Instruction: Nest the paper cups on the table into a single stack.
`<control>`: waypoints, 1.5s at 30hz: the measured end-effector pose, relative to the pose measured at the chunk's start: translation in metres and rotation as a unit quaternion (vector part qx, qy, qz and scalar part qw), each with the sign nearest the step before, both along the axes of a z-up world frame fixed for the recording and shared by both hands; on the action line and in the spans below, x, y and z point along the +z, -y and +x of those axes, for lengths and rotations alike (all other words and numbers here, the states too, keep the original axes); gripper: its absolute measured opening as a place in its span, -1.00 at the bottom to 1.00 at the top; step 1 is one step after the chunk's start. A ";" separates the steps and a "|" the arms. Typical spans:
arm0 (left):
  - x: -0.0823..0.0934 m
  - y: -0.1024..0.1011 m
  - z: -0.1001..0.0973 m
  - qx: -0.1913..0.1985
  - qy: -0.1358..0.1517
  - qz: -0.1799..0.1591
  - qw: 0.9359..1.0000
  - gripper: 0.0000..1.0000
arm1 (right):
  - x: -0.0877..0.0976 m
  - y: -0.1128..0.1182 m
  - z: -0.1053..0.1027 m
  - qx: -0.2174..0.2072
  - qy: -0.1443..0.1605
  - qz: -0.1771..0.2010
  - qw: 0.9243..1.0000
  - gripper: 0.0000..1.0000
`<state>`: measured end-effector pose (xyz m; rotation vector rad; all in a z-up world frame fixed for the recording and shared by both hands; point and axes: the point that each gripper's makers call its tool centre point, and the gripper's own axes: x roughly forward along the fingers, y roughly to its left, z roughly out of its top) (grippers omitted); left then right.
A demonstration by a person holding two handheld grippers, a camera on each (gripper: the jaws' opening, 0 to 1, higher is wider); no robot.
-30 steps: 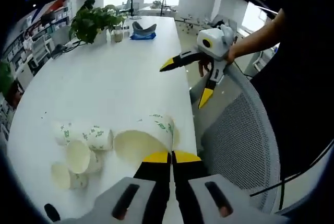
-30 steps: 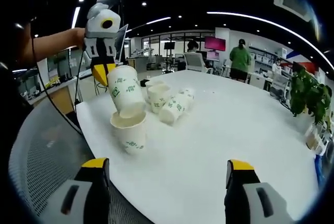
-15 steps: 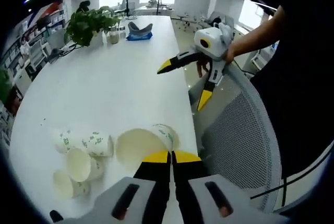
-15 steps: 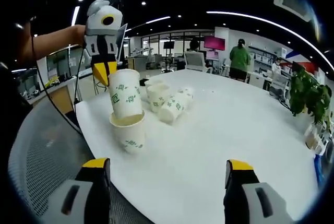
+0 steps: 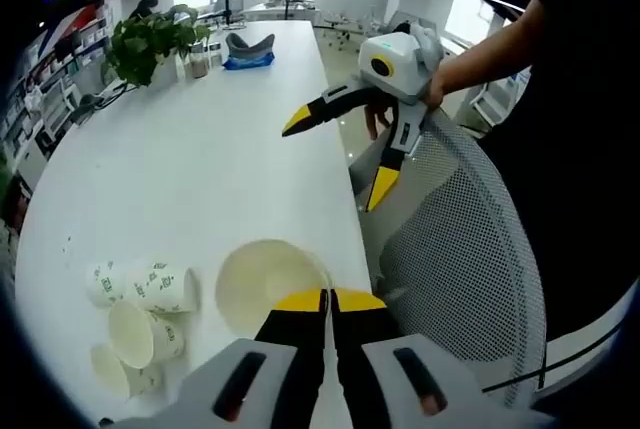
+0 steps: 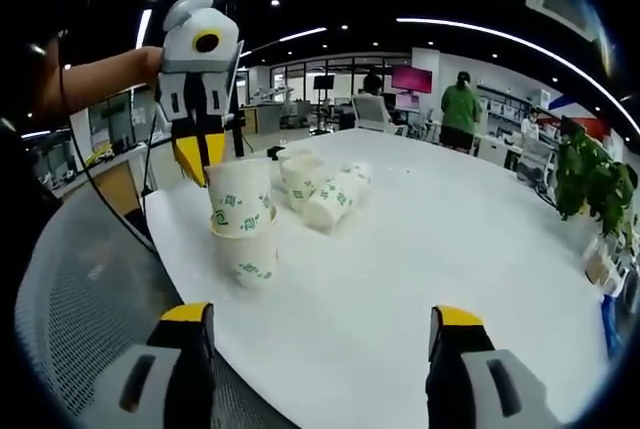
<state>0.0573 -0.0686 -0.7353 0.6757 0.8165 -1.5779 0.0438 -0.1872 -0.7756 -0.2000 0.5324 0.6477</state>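
Note:
My left gripper is shut on the rim of a white paper cup with green print. In the right gripper view that held cup stands upright, lowered partway into a second cup on the white table, with the left gripper above it. Three more cups lie and stand in a cluster to the left of the held one; the same cluster sits behind the stack. My right gripper is open with nothing between its jaws; it hangs open over the table's edge.
A grey mesh chair stands close to the table's edge. A potted plant and a blue object sit at the table's far end. People stand far off in the office.
The held cup went from tilted above the lower cup to upright and partly sunk into it. The right gripper stayed open and nearly still.

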 end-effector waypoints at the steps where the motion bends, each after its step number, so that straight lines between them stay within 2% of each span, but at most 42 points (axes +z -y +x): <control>1: -0.001 0.000 0.000 -0.001 0.000 0.002 1.000 -1.00 | 0.000 0.000 0.000 0.000 0.000 -0.001 1.000 0.77; 10: -0.017 0.009 -0.010 -0.012 -0.019 0.009 1.000 -0.98 | -0.001 0.002 0.000 -0.001 -0.002 -0.004 1.000 0.76; 21: -0.030 0.007 -0.013 -0.028 -0.043 0.024 0.998 -0.96 | -0.002 0.001 0.000 -0.001 -0.004 -0.007 1.000 0.75; 37: -0.046 0.007 -0.019 -0.044 -0.053 0.043 0.997 -0.94 | -0.003 0.001 -0.001 -0.003 -0.008 -0.012 1.000 0.72; 45: -0.047 0.009 -0.017 -0.032 -0.051 0.031 0.998 -0.95 | -0.003 0.000 -0.001 -0.001 -0.008 -0.007 1.000 0.72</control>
